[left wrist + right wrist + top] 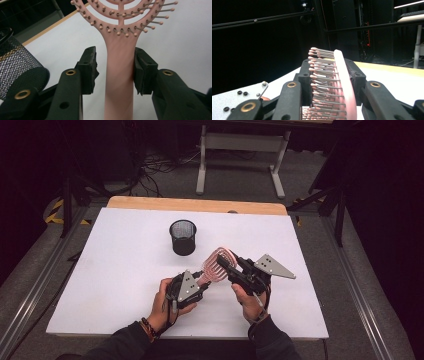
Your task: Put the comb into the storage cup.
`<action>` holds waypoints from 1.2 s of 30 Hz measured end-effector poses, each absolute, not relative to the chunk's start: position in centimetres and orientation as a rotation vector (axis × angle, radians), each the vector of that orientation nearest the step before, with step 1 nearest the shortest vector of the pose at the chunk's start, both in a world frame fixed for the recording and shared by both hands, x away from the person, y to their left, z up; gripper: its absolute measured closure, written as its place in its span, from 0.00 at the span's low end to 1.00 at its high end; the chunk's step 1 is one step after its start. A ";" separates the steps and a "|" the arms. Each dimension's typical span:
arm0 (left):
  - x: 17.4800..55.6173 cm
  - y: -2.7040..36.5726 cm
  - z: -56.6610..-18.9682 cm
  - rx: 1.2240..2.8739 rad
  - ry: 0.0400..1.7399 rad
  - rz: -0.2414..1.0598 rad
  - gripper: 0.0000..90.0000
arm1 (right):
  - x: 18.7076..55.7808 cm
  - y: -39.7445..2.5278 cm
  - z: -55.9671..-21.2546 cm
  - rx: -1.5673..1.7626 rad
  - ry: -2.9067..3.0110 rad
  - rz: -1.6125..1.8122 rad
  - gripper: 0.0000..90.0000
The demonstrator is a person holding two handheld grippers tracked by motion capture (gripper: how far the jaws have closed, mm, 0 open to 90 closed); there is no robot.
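Claw (115, 65) on my left stands with its two jaws on each side of the pink hairbrush (119, 75) handle. Its one pad seems to touch the handle and the other has a small gap, so I judge this claw released, or nearly so. My right claw (329, 80) is clenched on the head of the brush: the one pad presses on the bristles and the other on the smooth back. In the high view the brush (216, 264) is lifted above the white desk (115, 270), between the left claw (202, 285) and the right claw (225, 262), with its head toward the right one.

I think the brush is light and stiff, made of plastic, so it will not bend when I move it. The handle is smooth and a little rounded, so it may slip or turn if I squeeze weakly. The bristles are thin pins with small balls, and they will give way under a pad, so the grip on the head is less sure. The handle, just under the head, is the better place to hold, as it is narrow and solid there.

A black mesh cup (183, 237) stands on the desk beyond both claws, well apart from them.
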State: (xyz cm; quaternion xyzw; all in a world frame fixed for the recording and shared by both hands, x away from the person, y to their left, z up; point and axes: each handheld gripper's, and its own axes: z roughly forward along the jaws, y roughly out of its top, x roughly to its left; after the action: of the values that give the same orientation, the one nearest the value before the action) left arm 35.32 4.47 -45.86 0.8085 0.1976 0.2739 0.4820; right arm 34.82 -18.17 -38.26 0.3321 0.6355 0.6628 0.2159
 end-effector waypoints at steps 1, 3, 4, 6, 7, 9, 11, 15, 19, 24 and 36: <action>35.3 4.5 -45.9 1.972 0.482 0.667 0.63 | 34.8 -18.1 -38.2 0.919 1.759 1.842 0.71; 35.4 4.5 -46.0 1.973 0.495 0.666 0.58 | 34.8 -18.2 -38.2 0.913 1.760 1.840 0.71; 35.4 4.5 -46.0 1.971 0.504 0.667 0.54 | 34.7 -18.2 -38.2 0.913 1.759 1.842 0.71; 35.5 4.7 -46.1 1.962 0.495 0.646 0.47 | 34.8 -18.3 -38.1 0.910 1.757 1.833 0.71; 35.6 4.9 -46.0 1.952 0.479 0.623 0.42 | 34.8 -18.3 -38.1 0.908 1.757 1.833 0.71; 35.5 5.1 -46.0 1.950 0.466 0.618 0.36 | 34.8 -18.4 -38.1 0.907 1.759 1.829 0.71; 35.6 5.2 -45.9 1.951 0.445 0.603 0.29 | 34.8 -18.4 -38.0 0.909 1.755 1.830 0.71; 35.5 5.7 -45.7 1.961 0.409 0.575 0.20 | 34.8 -18.6 -37.9 0.907 1.755 1.818 0.71; 35.4 6.3 -45.6 1.966 0.376 0.579 0.16 | 34.8 -18.8 -37.8 0.908 1.749 1.813 0.71; 35.3 7.4 -45.4 1.983 0.320 0.531 0.13 | 34.8 -18.9 -37.8 0.904 1.748 1.802 0.71; 35.2 10.3 -45.0 1.961 0.297 0.541 0.11 | 34.8 -19.2 -37.7 0.898 1.740 1.781 0.71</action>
State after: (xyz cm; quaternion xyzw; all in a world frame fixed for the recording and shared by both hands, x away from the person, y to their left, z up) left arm 35.16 10.27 -44.97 0.8168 0.1235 0.2254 0.5165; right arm 34.77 -19.23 -37.67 0.3290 0.6373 0.6523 0.2451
